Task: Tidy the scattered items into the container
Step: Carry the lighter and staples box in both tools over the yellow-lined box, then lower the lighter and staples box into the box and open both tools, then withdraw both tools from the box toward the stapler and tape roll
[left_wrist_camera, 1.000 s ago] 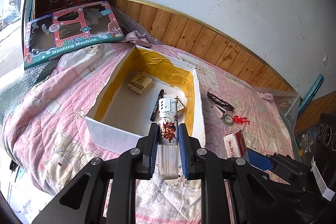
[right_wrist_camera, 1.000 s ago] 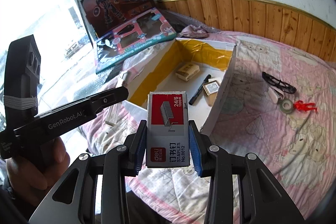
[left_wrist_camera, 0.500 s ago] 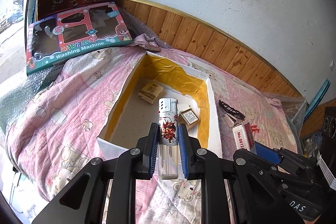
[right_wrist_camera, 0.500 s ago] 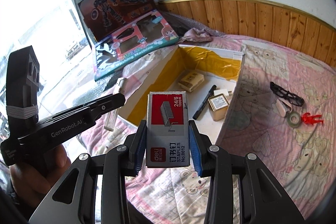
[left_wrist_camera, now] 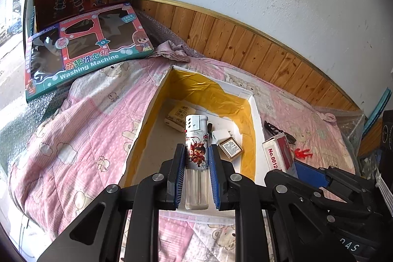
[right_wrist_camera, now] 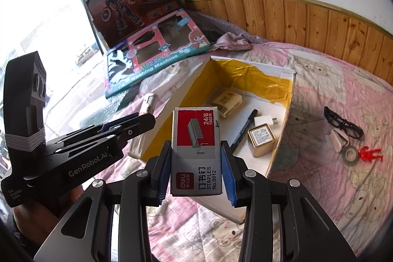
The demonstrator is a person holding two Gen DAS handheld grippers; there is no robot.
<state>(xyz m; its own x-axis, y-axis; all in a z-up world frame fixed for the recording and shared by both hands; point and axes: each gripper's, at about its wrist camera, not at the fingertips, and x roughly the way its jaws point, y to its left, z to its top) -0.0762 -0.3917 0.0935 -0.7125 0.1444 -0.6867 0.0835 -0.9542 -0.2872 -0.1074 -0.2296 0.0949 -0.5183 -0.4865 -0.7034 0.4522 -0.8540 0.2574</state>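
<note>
My left gripper (left_wrist_camera: 196, 148) is shut on a white lighter (left_wrist_camera: 196, 124) with a cartoon print, held over the near end of the white box (left_wrist_camera: 255, 119) with yellow lining. My right gripper (right_wrist_camera: 196, 146) is shut on a grey and red staples box (right_wrist_camera: 195, 119), just short of the container's near wall (right_wrist_camera: 287, 114). Inside lie a tissue packet (left_wrist_camera: 179, 117), a black marker (right_wrist_camera: 244, 127), a white plug (right_wrist_camera: 264, 120) and a gold tin (right_wrist_camera: 261, 140). On the quilt to the right lie black glasses (right_wrist_camera: 342, 123), a tape roll (right_wrist_camera: 350, 155) and a red figure (right_wrist_camera: 369, 154).
Two toy boxes (left_wrist_camera: 86, 58) lean at the back left by the window. A wood-panelled wall (left_wrist_camera: 245, 41) runs behind the pink quilt (left_wrist_camera: 86, 127). A crumpled cloth (right_wrist_camera: 232, 41) lies behind the container. A hand (right_wrist_camera: 29, 217) holds the left gripper's handle at the lower left.
Both grippers have moved forward toward the container with their items still held. The lighter now hangs over the container's near end, and the staples box is closer to its near wall.
</note>
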